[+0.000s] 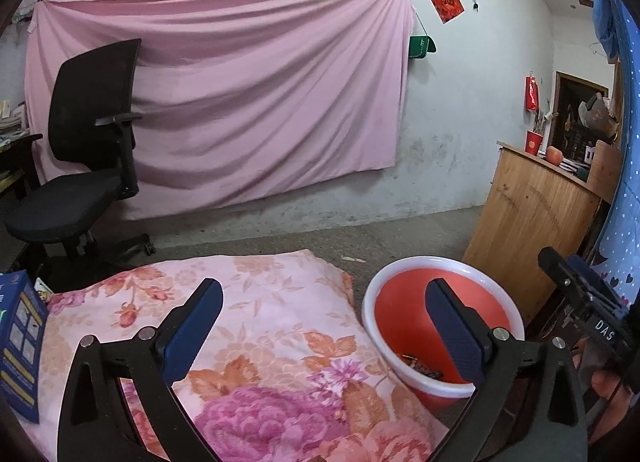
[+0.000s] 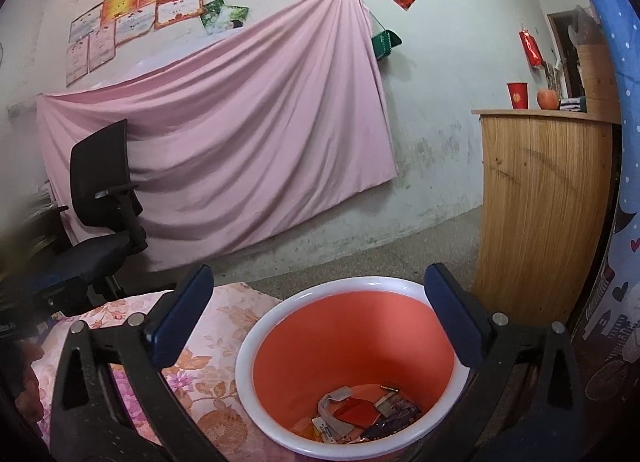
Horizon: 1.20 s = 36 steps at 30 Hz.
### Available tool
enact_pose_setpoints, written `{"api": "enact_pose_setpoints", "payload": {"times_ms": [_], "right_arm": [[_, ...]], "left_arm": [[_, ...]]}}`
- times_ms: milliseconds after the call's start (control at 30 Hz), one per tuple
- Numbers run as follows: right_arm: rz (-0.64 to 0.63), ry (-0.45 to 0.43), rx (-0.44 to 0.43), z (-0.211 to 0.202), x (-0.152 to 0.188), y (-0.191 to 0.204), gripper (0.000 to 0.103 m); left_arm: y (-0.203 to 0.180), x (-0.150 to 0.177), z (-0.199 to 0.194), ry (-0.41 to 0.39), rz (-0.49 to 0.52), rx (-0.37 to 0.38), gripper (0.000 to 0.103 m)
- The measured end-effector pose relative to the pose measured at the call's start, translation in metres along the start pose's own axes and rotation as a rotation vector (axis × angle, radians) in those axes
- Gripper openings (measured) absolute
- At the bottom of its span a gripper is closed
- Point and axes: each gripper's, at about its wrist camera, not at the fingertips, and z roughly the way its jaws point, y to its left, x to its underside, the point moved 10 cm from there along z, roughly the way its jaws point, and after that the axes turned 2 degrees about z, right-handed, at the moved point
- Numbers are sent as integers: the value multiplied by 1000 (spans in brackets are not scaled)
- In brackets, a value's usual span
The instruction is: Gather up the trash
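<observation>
- Inside the bin, at its bottom, lies the trash: crumpled wrappers, a red packet, paper scraps and a dark foil wrapper.
- Bin: orange inside, white rim, upright on the floor, touching the edge of the floral bedding on its left side.
- Right gripper: positioned above the bin opening, pointing slightly downward; jaws spread wide apart with nothing between the blue pads.
- Left gripper: positioned to the left of the bin, over the floral bedding; jaws spread wide apart and empty. Its right finger overlaps the bin in the left wrist view, and one dark wrapper is visible at the bin bottom.
- Blue box: rests on the bedding, well to the left of the bin.
- Wooden cabinet: stands just right of and behind the bin; a red cup and an orange fruit sit on top.
- Pink sheet: hangs on the wall behind the bin.
- Black office chair: stands on the floor well left of the bin, before the sheet.
</observation>
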Motion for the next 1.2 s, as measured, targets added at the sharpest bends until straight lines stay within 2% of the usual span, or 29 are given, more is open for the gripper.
{"api": "enact_pose_setpoints", "payload": {"times_ms": [567, 733, 967, 1200], "right_arm": [[-40, -74, -2, -41, 6, 28, 103], [-32, -88, -8, -64, 15, 41, 103], [-67, -105, -36, -96, 26, 78, 103], [-48, -104, -59, -115, 40, 101, 103]], "left_arm": [[27, 21, -42, -41, -21, -38, 99], [42, 35, -69, -76, -38, -64, 100], [62, 65, -111, -89, -24, -125, 100], [77, 87, -147, -102, -39, -177, 100]]}}
